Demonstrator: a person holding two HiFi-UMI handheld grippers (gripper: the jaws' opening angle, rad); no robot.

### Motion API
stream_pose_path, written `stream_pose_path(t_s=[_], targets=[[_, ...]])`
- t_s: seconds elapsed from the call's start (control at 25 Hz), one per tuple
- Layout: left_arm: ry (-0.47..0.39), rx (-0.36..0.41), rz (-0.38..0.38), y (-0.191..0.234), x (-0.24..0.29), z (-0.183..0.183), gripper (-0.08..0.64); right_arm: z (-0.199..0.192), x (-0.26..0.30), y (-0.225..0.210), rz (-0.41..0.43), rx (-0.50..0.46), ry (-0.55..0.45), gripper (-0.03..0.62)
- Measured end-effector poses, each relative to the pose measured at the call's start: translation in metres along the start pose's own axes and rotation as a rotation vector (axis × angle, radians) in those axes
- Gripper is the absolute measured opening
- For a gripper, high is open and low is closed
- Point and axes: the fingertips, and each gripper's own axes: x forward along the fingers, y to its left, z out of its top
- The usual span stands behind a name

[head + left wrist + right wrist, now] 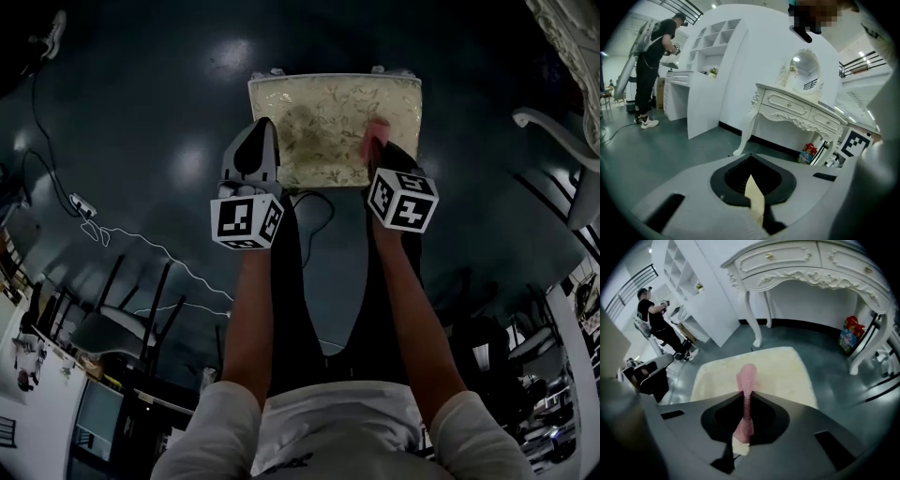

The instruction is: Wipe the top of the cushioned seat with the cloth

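Note:
The cushioned seat is a cream square with a leafy pattern, lying on the dark floor ahead of me. My right gripper is over its near right part, shut on a pink cloth. In the right gripper view the cloth sticks out from between the jaws above the seat. My left gripper is over the seat's near left edge. Its jaws are together with nothing held, and in the left gripper view only a cream sliver shows at the left gripper.
A white carved dressing table stands just beyond the seat, with a colourful package under it. Behind it to the left are white shelves and a person at a counter. A cable lies on the floor at the left.

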Motion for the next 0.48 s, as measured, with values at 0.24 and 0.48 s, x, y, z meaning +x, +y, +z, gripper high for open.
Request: stream_pose_path(t_s=[0.24,0.48], targets=[[-0.002,-0.007,0.066,0.061,-0.04,0.003,0.012,-0.044,0.034,0.154,0.245,-0.036,0.069,0.023],[0.029,-0.034,0.117,0.101,-0.065,-0.017,0.012,-0.077,0.076,0.222,0.308,-0.064,0.182,0.023]])
